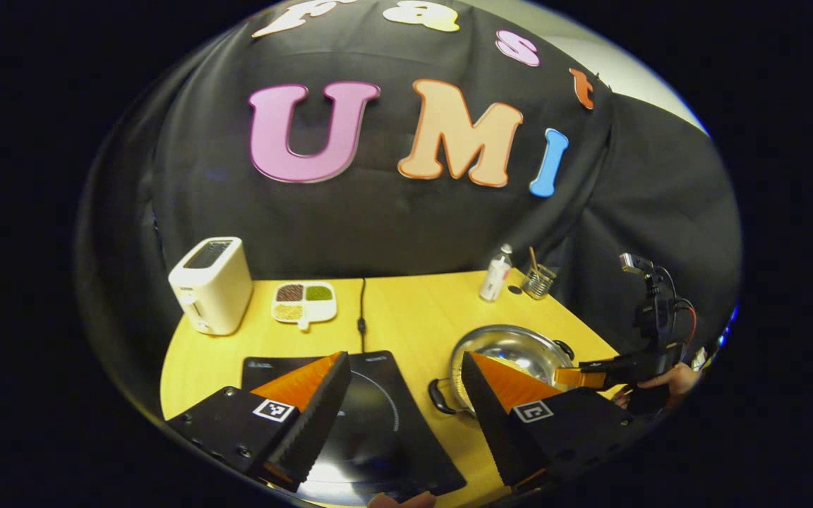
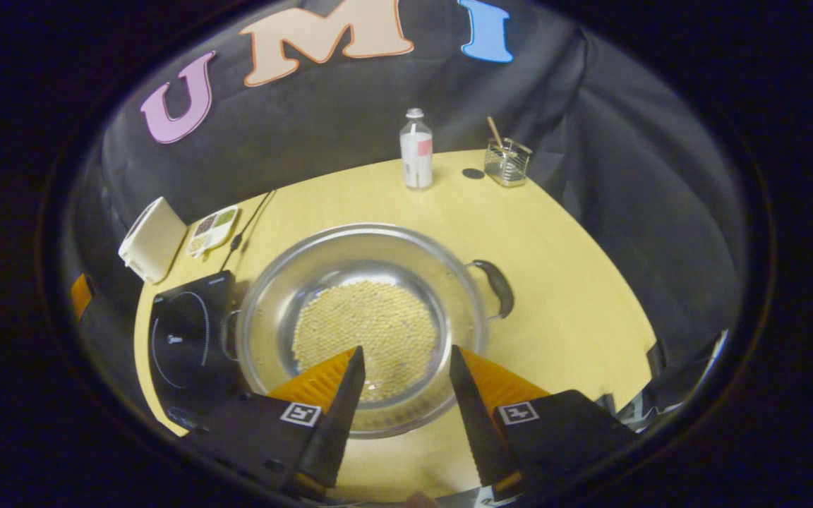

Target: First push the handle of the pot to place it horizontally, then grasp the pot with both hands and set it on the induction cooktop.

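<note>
The steel pot [image 2: 364, 324], part-filled with pale beans, sits on the desk [image 2: 562, 282] just beside the induction cooktop [image 2: 184, 339]. Likely heavy, stiff and slick; grip its side handles [image 2: 495, 286]. Left tongs [image 1: 403, 416] and right tongs [image 2: 403, 409] both spread, empty

We hover our gripper [image 2: 403, 381], jaws apart, over the pot [image 2: 360, 321]; cooktop [image 2: 184, 339] at nine o'clock, bottle [image 2: 416, 149] at twelve.

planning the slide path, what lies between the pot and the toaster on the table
In the right gripper view, the induction cooktop sits between the pot and toaster, with the sectioned dish and a black cable farther back.
</note>
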### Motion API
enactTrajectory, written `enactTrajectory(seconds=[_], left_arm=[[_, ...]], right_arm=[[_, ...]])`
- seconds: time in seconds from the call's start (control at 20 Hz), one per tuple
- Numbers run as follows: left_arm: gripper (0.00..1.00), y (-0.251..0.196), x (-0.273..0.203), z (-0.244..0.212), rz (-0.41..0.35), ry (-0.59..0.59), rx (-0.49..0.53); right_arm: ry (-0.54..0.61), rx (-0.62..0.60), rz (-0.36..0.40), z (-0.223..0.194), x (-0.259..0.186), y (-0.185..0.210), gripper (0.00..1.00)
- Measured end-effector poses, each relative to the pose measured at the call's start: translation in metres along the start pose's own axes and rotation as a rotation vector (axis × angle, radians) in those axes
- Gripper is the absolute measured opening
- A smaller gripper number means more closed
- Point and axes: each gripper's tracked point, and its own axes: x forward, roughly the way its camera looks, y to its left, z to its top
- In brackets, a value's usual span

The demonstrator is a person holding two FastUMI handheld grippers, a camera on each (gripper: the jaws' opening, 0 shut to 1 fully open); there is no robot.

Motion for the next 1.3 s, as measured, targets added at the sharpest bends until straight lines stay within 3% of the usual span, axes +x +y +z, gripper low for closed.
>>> enactTrajectory(seconds=[0.05, 0.1, 0.2, 0.45, 0.75, 1.05, 1.1, 1.3], left_arm=[[1.0, -0.009, 0.008, -0.005, -0.008, 0.025, -0.021], [0.96, -0.018, 0.018, -0.014, -0.015, 0.056, -0.053], [0.96, -0.035, 0.037, -0.033, -0.022, 0.115, -0.128], [0.98, -0.042, 0.079, -0.086, 0.061, 0.28, -0.229], [0.96, -0.038, 0.13, -0.138, 0.102, 0.415, -0.168], [0.93, -0.04, 0.162, -0.157, 0.103, 0.465, -0.201], [0.98, -0.042, 0.161, -0.163, 0.097, 0.483, -0.217], [0.75, -0.04, 0.157, -0.194, 0.12, 0.593, -0.218]], right_arm=[[-0.009, -0.024, -0.001, 0.005, 0.004, -0.01, 0.76], [-0.021, -0.048, 0.003, 0.013, 0.009, -0.02, 0.72], [-0.042, -0.099, -0.002, 0.026, 0.023, -0.041, 0.78], [-0.026, -0.125, 0.056, 0.041, 0.069, -0.062, 0.8], [0.082, -0.087, 0.134, 0.024, 0.109, -0.068, 0.79], [0.14, -0.102, 0.16, 0.011, 0.127, -0.064, 0.77], [0.148, -0.095, 0.16, 0.009, 0.128, -0.065, 0.76], [0.188, -0.05, 0.187, 0.004, 0.135, -0.066, 0.75]])
